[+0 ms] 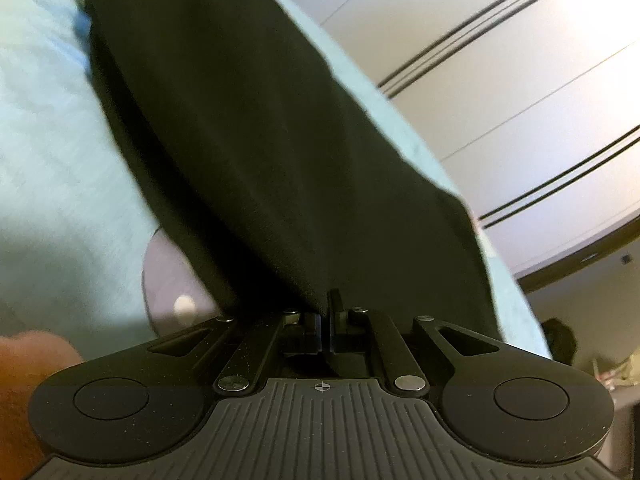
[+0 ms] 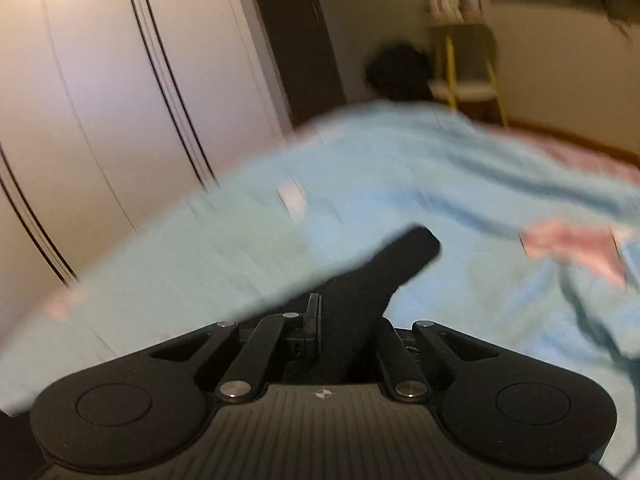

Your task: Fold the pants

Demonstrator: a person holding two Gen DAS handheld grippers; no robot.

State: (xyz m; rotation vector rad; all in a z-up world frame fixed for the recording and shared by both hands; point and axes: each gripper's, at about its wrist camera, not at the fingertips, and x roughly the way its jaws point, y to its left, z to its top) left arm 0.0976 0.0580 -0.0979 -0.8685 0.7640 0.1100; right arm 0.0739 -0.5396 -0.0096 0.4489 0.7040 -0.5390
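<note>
Pants pinched at both ends over a blue-sheeted bed

Pants point(image 1: 248, 152): black fabric, one item. In your left wrist view they fan out wide from the fingertips and stretch away across the bed, the far end bunched near the top left. In your right wrist view only a narrow black strip point(image 2: 384, 272) shows, rising from between the fingers and ending in a blunt tip above the sheet.

Left hand-held gripper point(image 1: 325, 312): fingers drawn together, clamped on an edge of the pants, which lift off the bed here.

Right hand-held gripper point(image 2: 340, 316): pinched onto the black strip; the cloth covers the right finger, so only the left finger point(image 2: 313, 316) is plainly seen.

Bed point(image 2: 240, 248): covered in a light blue sheet, rumpled on the right. A pink cloth point(image 2: 576, 248) lies on it there, well apart from the pants.

Wardrobe doors point(image 1: 500, 80): white with dark vertical lines, just beyond the bed's edge.

Yellow-framed stand point(image 2: 468, 64): blurred, in the far corner beyond the bed.

Your thumb point(image 1: 28, 368): partly visible at the lower left of the left wrist view.
</note>
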